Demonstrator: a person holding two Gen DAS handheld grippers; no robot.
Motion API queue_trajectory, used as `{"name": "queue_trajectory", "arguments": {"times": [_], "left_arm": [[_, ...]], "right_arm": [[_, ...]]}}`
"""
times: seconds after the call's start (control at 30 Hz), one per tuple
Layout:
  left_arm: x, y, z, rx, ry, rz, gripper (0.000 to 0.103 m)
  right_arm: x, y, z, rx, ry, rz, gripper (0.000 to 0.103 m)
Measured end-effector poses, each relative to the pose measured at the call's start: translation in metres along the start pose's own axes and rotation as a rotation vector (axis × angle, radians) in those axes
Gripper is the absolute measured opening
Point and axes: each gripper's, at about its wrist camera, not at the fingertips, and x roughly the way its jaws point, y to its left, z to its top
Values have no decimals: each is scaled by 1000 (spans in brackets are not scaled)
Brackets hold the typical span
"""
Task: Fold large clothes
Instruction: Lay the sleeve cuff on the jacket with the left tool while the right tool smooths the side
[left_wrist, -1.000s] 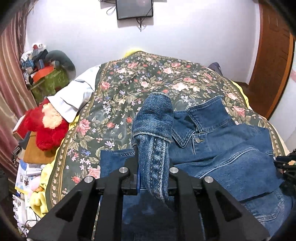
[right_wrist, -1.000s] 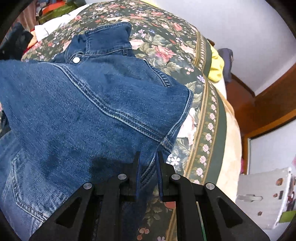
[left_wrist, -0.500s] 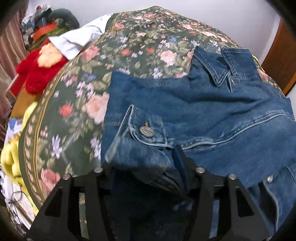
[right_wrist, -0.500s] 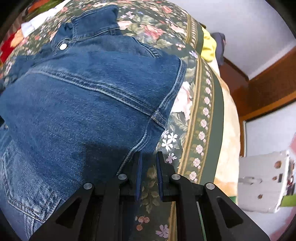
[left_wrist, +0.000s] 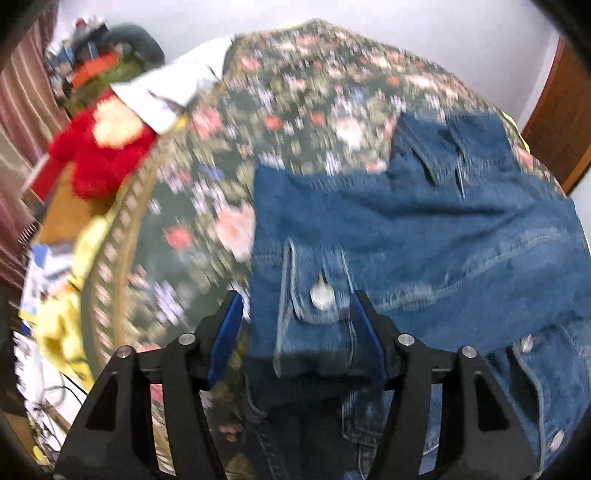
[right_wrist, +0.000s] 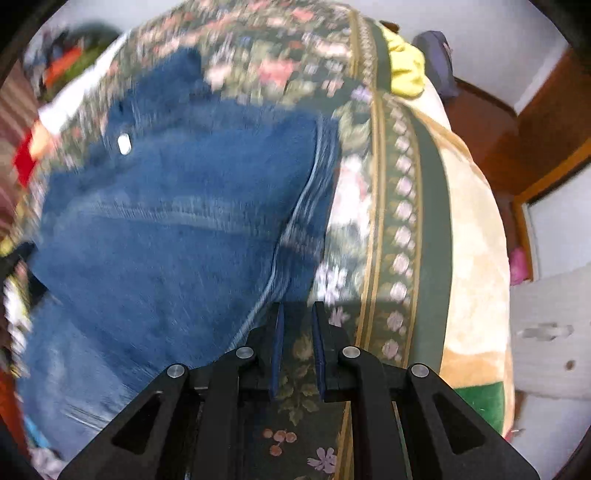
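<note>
A blue denim jacket (left_wrist: 424, 229) lies on the floral bedspread (left_wrist: 295, 96), collar at the far side. Its left sleeve is folded across the body, and the cuff (left_wrist: 317, 317) with a metal button lies between the fingers of my left gripper (left_wrist: 295, 306), which is open around it. In the right wrist view the jacket (right_wrist: 177, 229) lies left of my right gripper (right_wrist: 297, 314). That gripper has its jaws close together with nothing between them, just off the jacket's right edge, over the bedspread (right_wrist: 402, 221).
A red plush toy (left_wrist: 99, 147), a white pillow (left_wrist: 173, 88) and piled clutter sit off the bed's left side. A wooden door (left_wrist: 557, 122) is at the right. A yellow cloth (right_wrist: 404, 66) and a white cabinet (right_wrist: 546, 332) lie past the bed's right edge.
My left gripper laid the sleeve across the jacket and opened, leaving the cuff lying between its fingers. My right gripper let go of the jacket's right edge and drew back slightly.
</note>
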Motion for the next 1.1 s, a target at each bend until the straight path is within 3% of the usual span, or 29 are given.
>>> {"name": "queue_trajectory", "arguments": {"times": [0.13,0.27,0.4,0.53,0.57,0.67,0.7,0.9,1.1], "left_arm": [[-3,-4,23,20,-25,56,64],[22,-9,25,41,37,78,66],[46,-13,9,75,91,117,67],[51,-5,-5,29,89,92,76],[50,-3,-8,13,87,84,77],[47,2,-17,-23,98,47,80],[45,2,-19,-20,99,42,80],[21,9,-22,2,98,38,80],[1,32,29,-72,7,7,80]], "right_arm": [[-14,-3,24,32,-71,13,10],[9,5,45,12,-47,-7,10],[37,17,41,-49,-48,-112,10],[35,25,30,-96,-108,-156,12],[35,26,29,-103,-111,-167,21],[34,26,27,-132,-137,-278,66],[31,21,24,-122,-149,-297,70],[20,-14,31,-18,-138,-143,70],[-7,-19,40,23,-200,-3,70]]}}
